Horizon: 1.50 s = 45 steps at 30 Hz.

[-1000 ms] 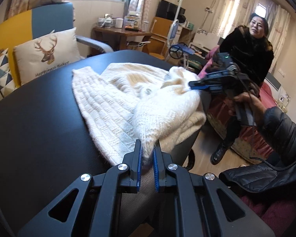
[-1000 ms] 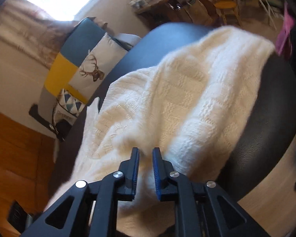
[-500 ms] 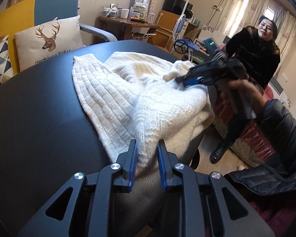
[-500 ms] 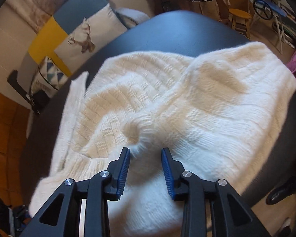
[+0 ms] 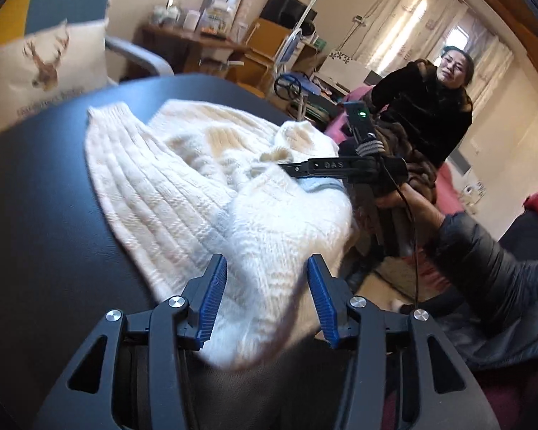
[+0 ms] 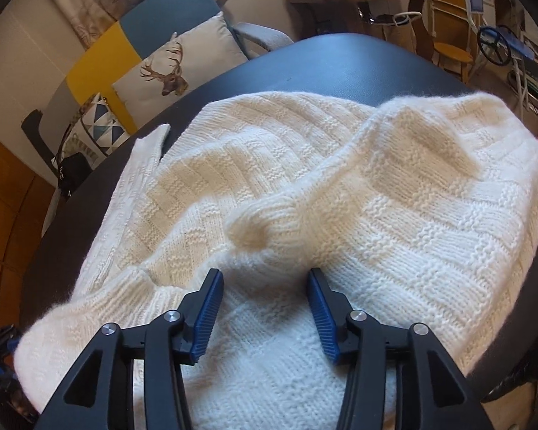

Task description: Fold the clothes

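A cream knitted sweater (image 6: 358, 186) lies bunched on the round black table (image 6: 340, 57), one sleeve (image 5: 125, 165) stretched toward the far left. My left gripper (image 5: 267, 272) is at the sweater's near edge. Its jaws are opening, and a blurred fold of the knit (image 5: 269, 236) hangs loose between the blue pads without being pressed. My right gripper (image 6: 264, 281) hovers just over the sweater's middle. Its jaws are opening too, with a raised pucker of knit (image 6: 254, 229) just ahead of the tips. In the left wrist view the right gripper (image 5: 294, 172) is seen side-on over the sweater's right side.
An armchair with a deer cushion (image 6: 183, 61) stands behind the table. A wooden desk (image 6: 355, 0) with cups and a yellow chair (image 6: 452, 53) are at the back. A person in a black coat (image 5: 426, 114) sits to the right, beyond the table's edge.
Both grippers were shut on the sweater a second ago and have spread their jaws since. The lifted knit has sunk onto the table, and the left wrist view has swung toward the right.
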Tool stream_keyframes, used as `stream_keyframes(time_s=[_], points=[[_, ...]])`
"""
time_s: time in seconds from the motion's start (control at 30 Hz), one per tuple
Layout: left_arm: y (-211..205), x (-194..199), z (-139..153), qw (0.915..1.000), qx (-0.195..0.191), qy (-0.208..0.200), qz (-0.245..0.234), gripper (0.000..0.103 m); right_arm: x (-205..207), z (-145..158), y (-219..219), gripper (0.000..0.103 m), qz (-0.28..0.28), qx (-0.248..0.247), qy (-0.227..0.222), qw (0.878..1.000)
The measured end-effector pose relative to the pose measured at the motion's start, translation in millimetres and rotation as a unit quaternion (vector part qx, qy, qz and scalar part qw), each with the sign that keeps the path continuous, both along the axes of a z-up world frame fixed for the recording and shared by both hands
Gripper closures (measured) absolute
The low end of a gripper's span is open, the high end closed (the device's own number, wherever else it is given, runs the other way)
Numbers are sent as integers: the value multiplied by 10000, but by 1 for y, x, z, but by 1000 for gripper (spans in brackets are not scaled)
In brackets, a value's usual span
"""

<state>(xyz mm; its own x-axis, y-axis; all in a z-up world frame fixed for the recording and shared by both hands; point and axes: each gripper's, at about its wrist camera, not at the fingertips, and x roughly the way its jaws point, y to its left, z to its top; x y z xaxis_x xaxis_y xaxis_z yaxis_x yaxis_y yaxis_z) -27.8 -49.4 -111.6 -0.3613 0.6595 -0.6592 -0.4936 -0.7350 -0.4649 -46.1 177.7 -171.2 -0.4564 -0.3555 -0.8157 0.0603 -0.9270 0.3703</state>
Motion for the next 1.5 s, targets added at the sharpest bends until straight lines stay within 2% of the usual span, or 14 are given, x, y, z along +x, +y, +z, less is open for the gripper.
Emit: stream_keyframes(time_s=[0.1,0.2,0.43,0.57,0.67,0.8,0.87,0.9,0.97,1.0,1.17,1.27,1.4,1.5], points=[[5,-17,-12,9994,125,-328,-38,53,-1,1,-7,39,125,48,71,9999],[9,-23,-17,9984,298,-471,32,90,-2,0,-7,29,90,-160,61,9998],[9,-1,2,9990,337,-25,278,91,-8,-1,9,28,-189,-900,-142,9957],[9,18,18,9989,202,331,281,91,-12,1,-15,28,267,-2,-8,9996],[15,26,24,9984,16,503,245,91,-20,-1,-49,15,802,964,73,9921],[19,31,24,9984,8,518,236,91,-31,-3,-61,13,684,1296,-220,9890],[18,32,24,9983,32,511,282,91,-33,1,-56,35,391,1258,-174,9911],[17,33,24,9982,44,508,305,91,-33,3,-50,57,261,1206,-136,9923],[18,35,24,9981,61,504,338,91,-34,6,-42,87,233,1240,-66,9920],[18,35,24,9980,56,520,367,91,-34,8,-40,94,207,1276,-9,9916],[14,46,40,9945,86,877,560,91,-18,25,-33,98,53,1292,549,9901],[1,59,69,9871,178,1393,763,101,-6,52,-27,98,-98,1087,1008,9889],[-24,74,104,9771,465,1826,984,101,12,88,-9,98,-386,652,1510,9856],[-27,69,103,9772,21,1894,955,101,21,109,2,98,-497,429,1756,9823]])
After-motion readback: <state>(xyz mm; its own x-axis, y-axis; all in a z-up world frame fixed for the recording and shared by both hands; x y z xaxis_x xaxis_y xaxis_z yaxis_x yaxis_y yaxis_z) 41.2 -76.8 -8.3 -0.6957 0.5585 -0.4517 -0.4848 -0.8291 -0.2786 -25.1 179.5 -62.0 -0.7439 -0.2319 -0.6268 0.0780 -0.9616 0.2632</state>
